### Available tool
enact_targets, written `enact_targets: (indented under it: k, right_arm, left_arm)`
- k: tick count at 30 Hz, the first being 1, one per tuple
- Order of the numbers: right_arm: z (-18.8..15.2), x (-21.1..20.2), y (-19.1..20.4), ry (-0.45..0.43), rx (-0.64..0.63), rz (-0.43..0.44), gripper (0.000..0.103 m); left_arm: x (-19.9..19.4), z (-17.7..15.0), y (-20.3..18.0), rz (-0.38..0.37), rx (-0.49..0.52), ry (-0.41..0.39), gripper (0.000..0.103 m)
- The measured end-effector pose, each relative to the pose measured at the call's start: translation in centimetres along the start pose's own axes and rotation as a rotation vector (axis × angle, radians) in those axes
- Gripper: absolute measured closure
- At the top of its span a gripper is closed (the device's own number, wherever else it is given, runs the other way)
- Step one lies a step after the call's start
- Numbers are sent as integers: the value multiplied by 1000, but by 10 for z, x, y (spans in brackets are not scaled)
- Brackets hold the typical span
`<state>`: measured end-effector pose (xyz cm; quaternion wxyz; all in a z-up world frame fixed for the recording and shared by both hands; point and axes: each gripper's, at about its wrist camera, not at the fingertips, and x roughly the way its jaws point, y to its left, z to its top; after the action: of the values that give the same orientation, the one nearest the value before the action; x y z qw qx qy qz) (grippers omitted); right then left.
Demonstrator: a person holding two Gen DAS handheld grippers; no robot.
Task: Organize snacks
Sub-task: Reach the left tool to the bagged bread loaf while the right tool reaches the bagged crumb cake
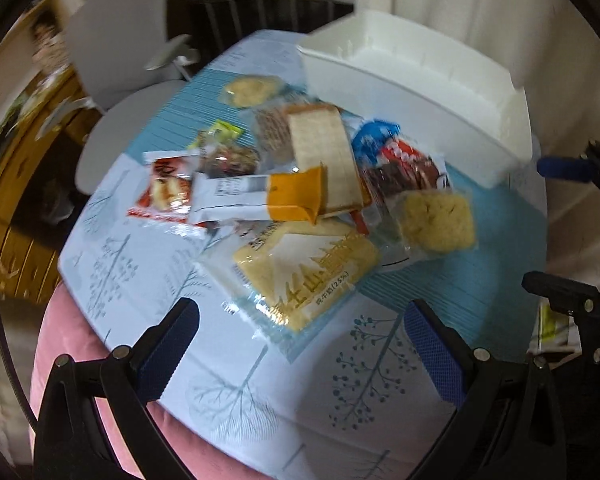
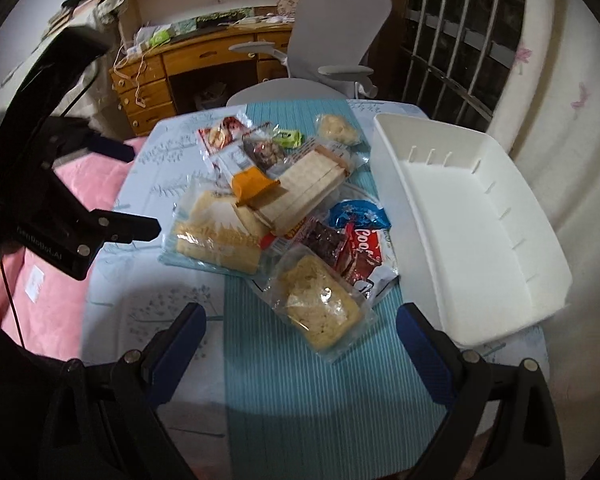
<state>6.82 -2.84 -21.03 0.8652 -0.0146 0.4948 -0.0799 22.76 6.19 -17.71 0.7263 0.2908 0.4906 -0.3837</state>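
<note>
- Tablecloth (image 2: 260, 400): pale blue with tree drawings, crossed by a teal striped band.
- Storage bin (image 2: 540, 248): plain white.
- Cookie packet (image 2: 360, 248): red and brown, white lettering.
- Cracker box flap (image 1: 296, 192): orange.
- Gripper pads (image 1: 432, 352): blue, dimpled.
- Bedding (image 2: 60, 184): pink.

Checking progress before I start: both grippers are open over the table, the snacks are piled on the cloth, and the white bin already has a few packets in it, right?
Not quite. The white bin is empty, as the right wrist view shows. The rest holds: the left gripper and right gripper are open, and the snacks lie piled on the cloth.
</note>
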Motion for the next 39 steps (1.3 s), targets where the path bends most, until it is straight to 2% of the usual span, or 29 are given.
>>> enact_targets:
  k: [10, 18, 25, 36, 38, 39]
  right_arm:
    - [-10, 55, 9, 30, -54, -21, 7]
    - [-12, 79, 13, 57, -77, -11, 7]
    - [-13, 92, 10, 92, -84, -17, 7]
    - [-12, 112, 10, 135, -138, -30, 7]
    - [-10, 116, 7, 155, -110, -3, 12]
    - [-9, 119, 4, 165, -91, 10, 18]
  left_arm:
    - [75, 16, -9, 10, 216, 61, 1]
    - [109, 23, -12, -32, 331, 136, 1]
    - [126, 29, -15, -89, 406, 179, 0]
    - [152, 45, -8, -167, 449, 198, 0]
    - [159, 49, -7, -179, 449, 195, 0]
    - [162, 50, -7, -184, 447, 186, 0]
